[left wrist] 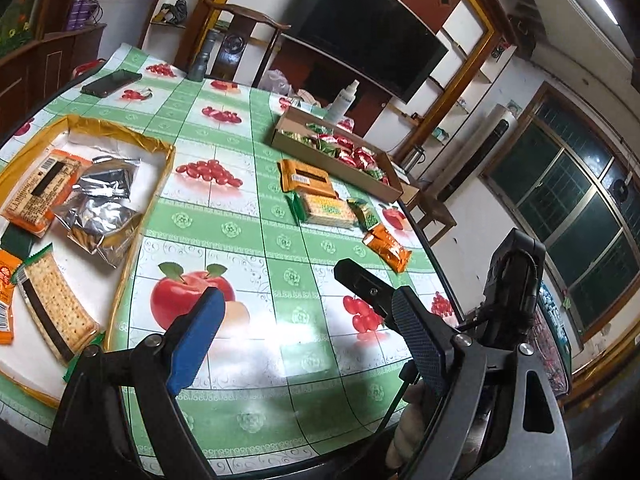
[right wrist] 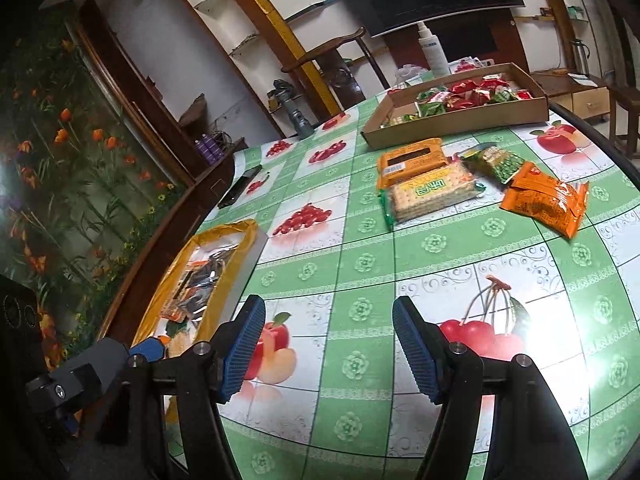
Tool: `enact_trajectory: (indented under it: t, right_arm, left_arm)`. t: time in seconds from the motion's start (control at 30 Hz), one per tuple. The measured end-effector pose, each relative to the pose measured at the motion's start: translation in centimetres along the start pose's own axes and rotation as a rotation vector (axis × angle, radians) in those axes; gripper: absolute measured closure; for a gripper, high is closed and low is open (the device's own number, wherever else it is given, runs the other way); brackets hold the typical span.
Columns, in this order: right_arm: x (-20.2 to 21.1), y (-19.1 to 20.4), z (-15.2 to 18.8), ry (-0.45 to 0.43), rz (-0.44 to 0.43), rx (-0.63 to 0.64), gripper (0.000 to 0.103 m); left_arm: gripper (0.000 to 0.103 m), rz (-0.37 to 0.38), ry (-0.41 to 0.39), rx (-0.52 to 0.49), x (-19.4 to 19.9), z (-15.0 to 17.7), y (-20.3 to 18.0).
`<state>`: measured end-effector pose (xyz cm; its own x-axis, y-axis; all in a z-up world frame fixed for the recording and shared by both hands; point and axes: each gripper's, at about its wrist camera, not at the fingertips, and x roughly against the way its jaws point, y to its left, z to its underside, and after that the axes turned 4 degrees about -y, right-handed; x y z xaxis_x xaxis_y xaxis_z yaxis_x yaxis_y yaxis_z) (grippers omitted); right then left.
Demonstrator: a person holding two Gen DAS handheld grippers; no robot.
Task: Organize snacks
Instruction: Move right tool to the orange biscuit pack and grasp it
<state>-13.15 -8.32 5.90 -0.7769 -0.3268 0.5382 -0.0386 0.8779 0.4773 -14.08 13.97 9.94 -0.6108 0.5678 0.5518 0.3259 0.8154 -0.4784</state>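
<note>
My left gripper [left wrist: 308, 316] is open and empty above the fruit-print tablecloth. My right gripper [right wrist: 328, 340] is open and empty too. A gold-rimmed white box [left wrist: 120, 130] at the left holds an orange biscuit pack [left wrist: 40, 188], silver foil packs [left wrist: 100, 200] and a green-edged cracker pack [left wrist: 56, 308]; it also shows in the right wrist view [right wrist: 244, 240]. Loose on the table lie an orange pack [right wrist: 412, 162], a cracker pack [right wrist: 432, 196], a small green pack [right wrist: 496, 162] and an orange wafer pack [right wrist: 546, 204]. A brown cardboard tray [right wrist: 460, 122] holds red and green candies.
A black phone [left wrist: 111, 82] lies at the far left of the table. A spray bottle [right wrist: 432, 46] and a grey flashlight [left wrist: 202, 60] stand at the far edge. A wooden chair [left wrist: 248, 32] and a dark TV are behind. The table's edge curves at the right.
</note>
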Motion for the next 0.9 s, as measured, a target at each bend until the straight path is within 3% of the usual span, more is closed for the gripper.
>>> enact_trajectory:
  t: [0.23, 0.43, 0.53, 0.7, 0.77, 0.9]
  right_arm:
    - [0.0, -0.7, -0.6, 0.018, 0.027, 0.009, 0.034]
    - [-0.4, -2.9, -5.8, 0.005, 0.129, 0.041, 0.033]
    - [-2.6, -4.5, -7.8, 0.021, 0.204, 0.066, 0.032]
    - [-7.1, -7.0, -10.7, 0.067, 0.237, -0.010, 0.031]
    - [-9.4, -7.1, -12.1, 0.088, 0.238, 0.003, 0.032]
    - [-14.6, -6.9, -15.3, 0.136, 0.323, 0.029, 0.035]
  left_arm:
    - [0.017, -0.024, -0.007, 0.038, 0.2, -0.1, 1.5]
    - [0.017, -0.044, -0.018, 0.078, 0.6, 0.0, 3.5]
    - [0.017, -0.037, -0.002, 0.104, 0.1, 0.1, 4.6]
    - [0.017, -0.043, 0.001, 0.115, 0.3, -0.1, 5.9]
    - [0.017, -0.045, 0.000, 0.115, 0.5, -0.2, 6.3]
    - [0.017, -0.056, -0.003, 0.121, 1.1, -0.1, 7.2]
